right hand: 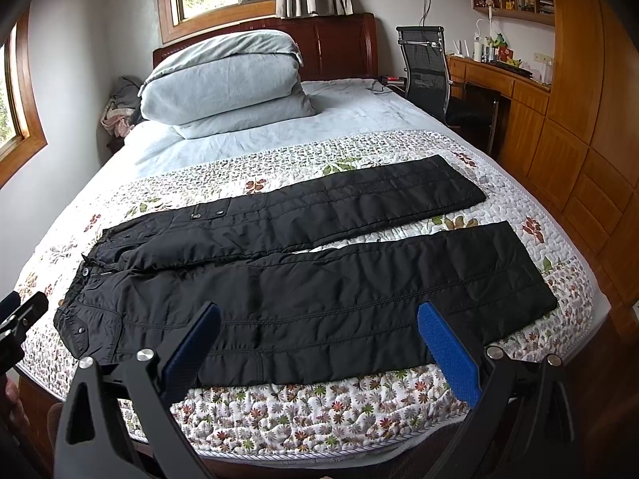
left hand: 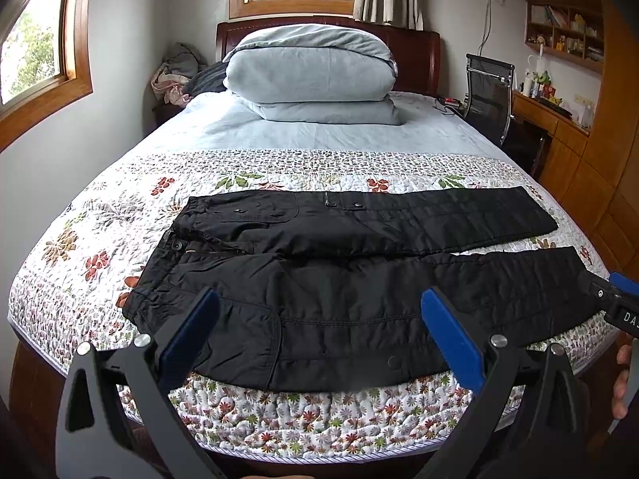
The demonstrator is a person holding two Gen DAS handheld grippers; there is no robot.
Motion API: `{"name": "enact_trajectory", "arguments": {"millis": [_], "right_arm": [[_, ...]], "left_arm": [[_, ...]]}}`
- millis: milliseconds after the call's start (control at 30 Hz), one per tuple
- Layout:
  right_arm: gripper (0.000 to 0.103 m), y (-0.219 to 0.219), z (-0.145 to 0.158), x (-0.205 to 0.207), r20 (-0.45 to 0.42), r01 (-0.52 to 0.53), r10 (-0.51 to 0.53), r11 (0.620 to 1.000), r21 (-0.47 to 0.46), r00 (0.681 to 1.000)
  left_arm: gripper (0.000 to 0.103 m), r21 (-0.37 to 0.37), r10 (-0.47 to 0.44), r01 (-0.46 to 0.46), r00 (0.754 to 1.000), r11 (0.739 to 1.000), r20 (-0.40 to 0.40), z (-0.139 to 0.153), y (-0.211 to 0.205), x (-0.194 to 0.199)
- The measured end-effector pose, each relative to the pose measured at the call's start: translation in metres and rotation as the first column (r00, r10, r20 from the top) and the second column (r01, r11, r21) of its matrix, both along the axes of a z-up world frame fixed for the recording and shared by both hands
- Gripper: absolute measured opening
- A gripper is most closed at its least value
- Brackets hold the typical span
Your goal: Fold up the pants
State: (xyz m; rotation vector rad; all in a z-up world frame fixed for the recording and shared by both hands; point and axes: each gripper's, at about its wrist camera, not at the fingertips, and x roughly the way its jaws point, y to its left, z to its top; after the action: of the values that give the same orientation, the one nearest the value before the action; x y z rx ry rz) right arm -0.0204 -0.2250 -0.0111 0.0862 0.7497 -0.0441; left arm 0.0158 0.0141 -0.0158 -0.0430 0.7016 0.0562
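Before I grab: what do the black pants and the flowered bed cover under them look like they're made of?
Pants: likely a padded synthetic shell, nylon or polyester; slight sheen, puffy wrinkles, stitched lines across the legs, snap buttons. Probably slippery.

Bed cover: looks like quilted cotton, matte, with a floral print and pebbled stitching.

Both the left gripper and right gripper have open jaws, touching neither.
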Motion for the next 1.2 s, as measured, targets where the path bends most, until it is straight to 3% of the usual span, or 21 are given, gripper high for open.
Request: {"name": "enact_trajectory", "arguments": {"millis": [500,700,833,900,967,1067,1200], "right_arm": [[0.100,-0.007,-0.008,0.013,-0.021,0.011,-0.010,0.999,0.045,1.000],[0.100,-0.033,0.011,0.053,-0.026,-0.017,0.015,0.997,-0.081,1.000],[0.100,-0.064,0.025,0.113,-0.100,-0.065,0.048,0.984,-0.167,0.994],[0.100,-0.084,0.023,0.159,-0.176,-0.087,0.044,0.967,-0.241,0.983],[0.100,-0.110,0.012,0.216,-0.285,-0.111,0.030,0.956,-0.271,0.958],[0.100,-0.154,-0.013,0.286,-0.406,-0.090,-0.013,0.969,-0.232,0.914],[0.100,-0.219,-0.055,0.370,-0.514,-0.006,-0.080,0.986,-0.164,0.854]], "left_arm": [[0.100,-0.007,-0.018,0.018,1.000,1.000,-0.019,-0.006,-0.002,0.011],[0.100,-0.180,-0.126,0.111,0.989,0.977,-0.075,-0.007,0.036,0.052],[0.100,-0.271,-0.104,0.046,0.973,0.961,-0.204,-0.018,0.090,0.108],[0.100,-0.308,-0.081,-0.007,0.959,0.951,-0.272,-0.026,0.121,0.140],[0.100,-0.343,-0.049,-0.086,0.929,0.936,-0.367,-0.038,0.158,0.179],[0.100,-0.382,-0.022,-0.190,0.874,0.904,-0.486,-0.059,0.209,0.233],[0.100,-0.372,0.020,-0.310,0.791,0.875,-0.612,-0.093,0.265,0.291]]}}
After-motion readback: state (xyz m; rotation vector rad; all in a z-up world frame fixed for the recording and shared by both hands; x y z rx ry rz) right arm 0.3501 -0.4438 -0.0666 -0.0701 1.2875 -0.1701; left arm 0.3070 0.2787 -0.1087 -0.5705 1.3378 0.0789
